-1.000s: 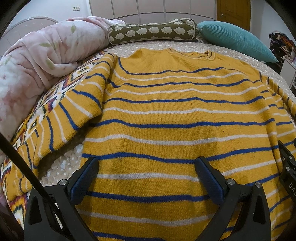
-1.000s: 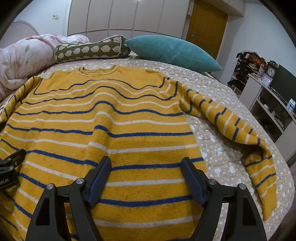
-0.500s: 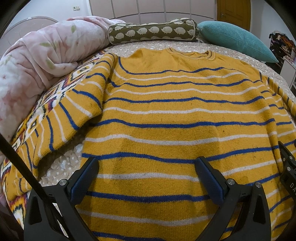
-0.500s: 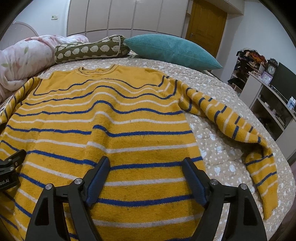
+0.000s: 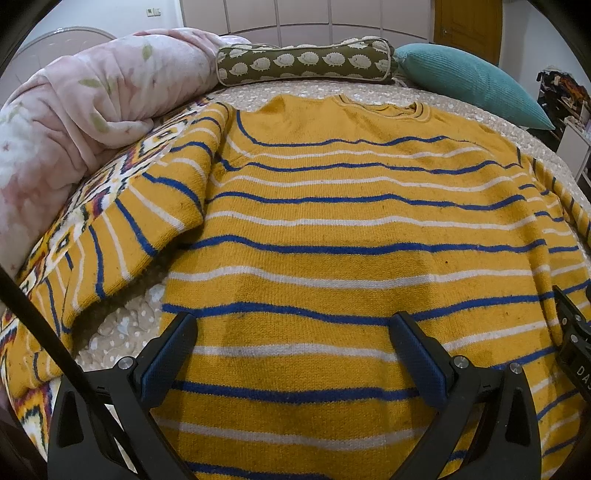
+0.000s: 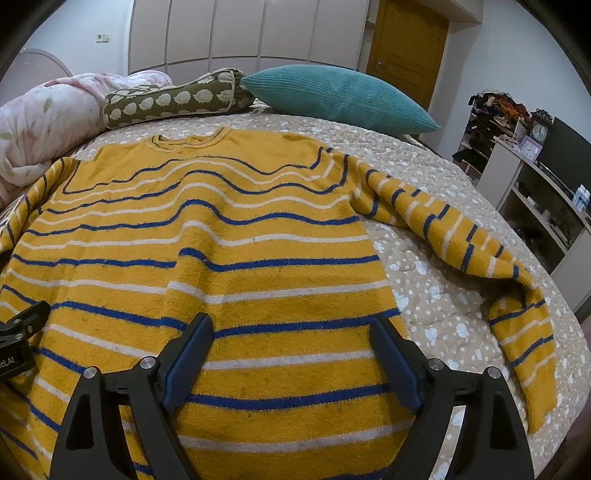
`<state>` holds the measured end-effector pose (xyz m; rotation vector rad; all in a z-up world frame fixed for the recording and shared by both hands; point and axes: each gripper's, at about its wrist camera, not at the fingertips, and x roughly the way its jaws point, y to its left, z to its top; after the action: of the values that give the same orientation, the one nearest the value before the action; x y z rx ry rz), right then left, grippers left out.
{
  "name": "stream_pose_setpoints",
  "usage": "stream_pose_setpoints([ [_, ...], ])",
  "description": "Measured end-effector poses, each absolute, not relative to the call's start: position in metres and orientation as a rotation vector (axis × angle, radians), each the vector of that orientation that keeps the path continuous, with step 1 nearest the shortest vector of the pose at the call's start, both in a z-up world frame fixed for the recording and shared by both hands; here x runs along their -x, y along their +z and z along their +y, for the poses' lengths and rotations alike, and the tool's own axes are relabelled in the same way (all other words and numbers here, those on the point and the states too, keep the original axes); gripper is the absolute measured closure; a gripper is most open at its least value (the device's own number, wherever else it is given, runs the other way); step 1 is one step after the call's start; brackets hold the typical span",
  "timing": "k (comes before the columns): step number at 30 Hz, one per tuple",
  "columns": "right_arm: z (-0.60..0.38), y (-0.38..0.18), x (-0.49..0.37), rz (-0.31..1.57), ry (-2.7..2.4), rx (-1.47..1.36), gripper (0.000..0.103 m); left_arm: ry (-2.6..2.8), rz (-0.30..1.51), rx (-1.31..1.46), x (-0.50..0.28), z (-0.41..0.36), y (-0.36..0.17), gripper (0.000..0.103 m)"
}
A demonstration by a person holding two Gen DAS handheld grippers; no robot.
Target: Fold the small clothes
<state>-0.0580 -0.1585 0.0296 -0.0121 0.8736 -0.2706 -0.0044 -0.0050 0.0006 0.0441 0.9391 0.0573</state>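
Yellow striped sweater (image 5: pixel 351 258) flat on bed (image 6: pixel 443 302), right gripper (image 6: pixel 291 354) fingers wide.

This is a bedroom in a home. A bed (image 6: pixel 443 206) under a dotted beige quilt fills the middle. At its head lie a teal cushion (image 6: pixel 340 96), a hedgehog-print bolster (image 6: pixel 173 99) and a bunched pink floral duvet (image 5: pixel 85 122). Behind the bed stand pale wardrobe doors (image 6: pixel 221 33) and a wooden door (image 6: pixel 406 48). Right of the bed, a white shelf unit (image 6: pixel 517 184) carries a clock (image 6: pixel 540 130).
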Motion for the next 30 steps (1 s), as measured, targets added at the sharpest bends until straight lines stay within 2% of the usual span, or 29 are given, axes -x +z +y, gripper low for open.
stream_pose_setpoints([
  [30, -0.1648, 0.0254, 0.0538, 0.884, -0.243, -0.040, 0.010, 0.055, 0.963, -0.027, -0.0004, -0.0082, 0.0001, 0.000],
])
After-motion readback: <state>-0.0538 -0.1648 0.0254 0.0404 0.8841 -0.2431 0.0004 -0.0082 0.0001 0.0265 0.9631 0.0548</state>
